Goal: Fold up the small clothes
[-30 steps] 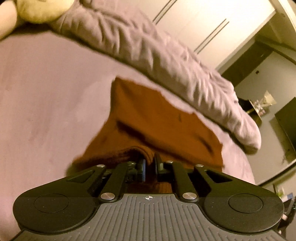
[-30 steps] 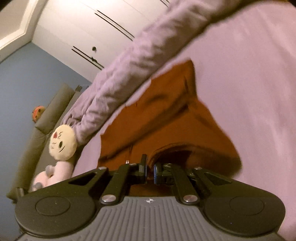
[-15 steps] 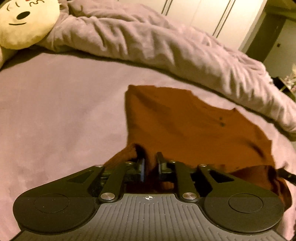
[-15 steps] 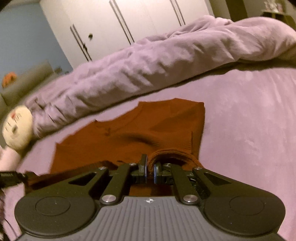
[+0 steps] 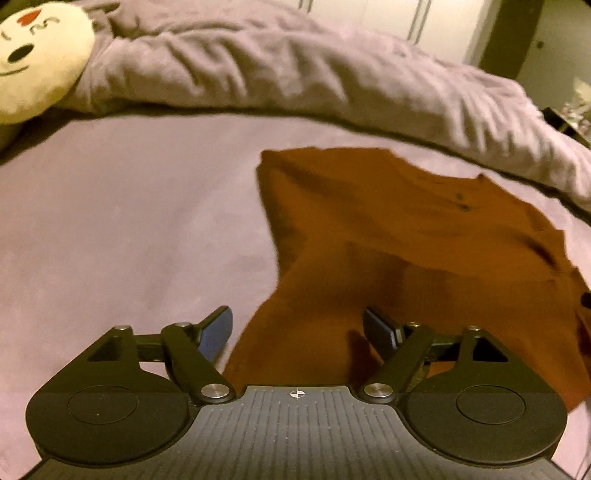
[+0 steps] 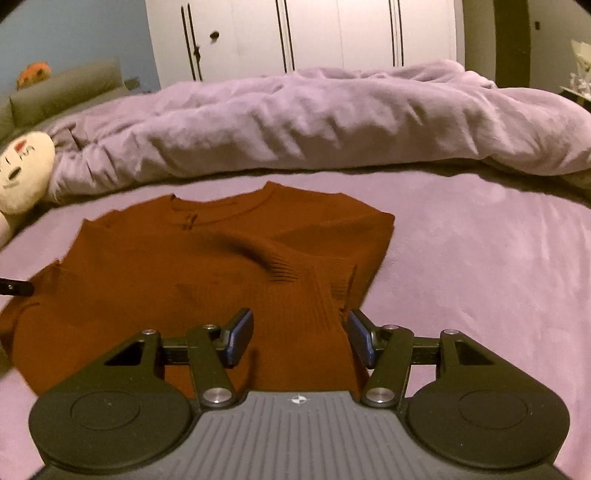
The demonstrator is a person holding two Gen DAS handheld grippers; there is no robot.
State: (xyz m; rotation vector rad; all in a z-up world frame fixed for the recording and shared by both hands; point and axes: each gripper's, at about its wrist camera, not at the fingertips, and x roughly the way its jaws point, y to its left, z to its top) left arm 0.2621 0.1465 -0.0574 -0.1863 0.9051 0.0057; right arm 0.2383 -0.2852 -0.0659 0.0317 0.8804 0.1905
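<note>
A rust-brown knit sweater [image 6: 192, 266] lies flat on the lilac bed sheet [image 6: 480, 258], neckline away from me, with its right sleeve folded across the body. It also shows in the left wrist view [image 5: 406, 240]. My right gripper [image 6: 301, 338] is open and empty, just above the sweater's near right edge. My left gripper [image 5: 297, 330] is open and empty over the sweater's near left edge. A tip of the left gripper [image 6: 14, 288] shows at the left edge of the right wrist view.
A rumpled lilac duvet [image 6: 314, 122] lies bunched along the far side of the bed. A cream plush toy [image 5: 33, 55] with a face sits at the far left. White wardrobe doors [image 6: 295, 33] stand behind.
Both grippers were shut on the sweater's edges and have opened, letting it go. The sweater now lies flat on the bed and both views have levelled out.
</note>
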